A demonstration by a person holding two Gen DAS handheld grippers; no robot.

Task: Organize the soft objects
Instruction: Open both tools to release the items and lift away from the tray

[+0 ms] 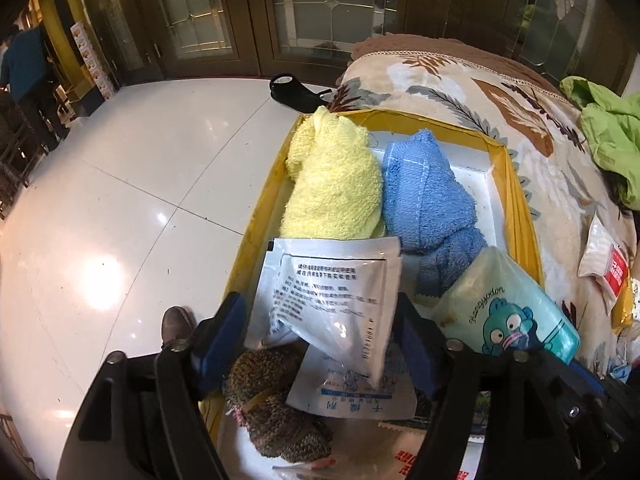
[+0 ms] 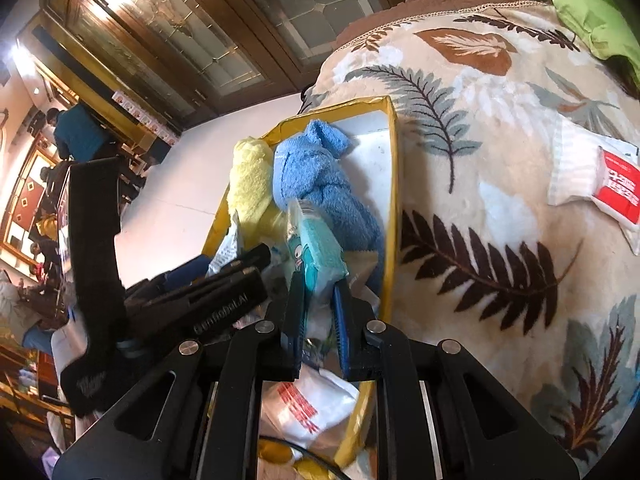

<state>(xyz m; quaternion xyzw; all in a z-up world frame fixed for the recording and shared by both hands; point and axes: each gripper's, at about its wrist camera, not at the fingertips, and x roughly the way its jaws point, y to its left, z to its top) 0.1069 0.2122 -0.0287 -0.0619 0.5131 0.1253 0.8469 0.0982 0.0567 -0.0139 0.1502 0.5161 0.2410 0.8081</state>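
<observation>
The yellow box (image 1: 520, 200) lies on the leaf-patterned blanket (image 2: 480, 160) of a bed, its long axis running away from both cameras. Inside it, at the far end, the yellow towel (image 1: 332, 184) and the blue towel (image 1: 428, 196) lie side by side, rolled lengthwise along the box. Nearer, a white printed sachet (image 1: 332, 292) lies tilted over a brown speckled bundle (image 1: 272, 400). The left gripper (image 1: 320, 340) points steeply down into the box, its fingers spread to either side of the sachet, not pressing it. The right gripper (image 2: 320, 304), also angled down, has its fingers pinching the teal tissue pack (image 2: 320, 252), which stands on edge just beside the blue towel. A red-and-white packet (image 2: 600, 184) lies on the blanket, well apart from the box.
</observation>
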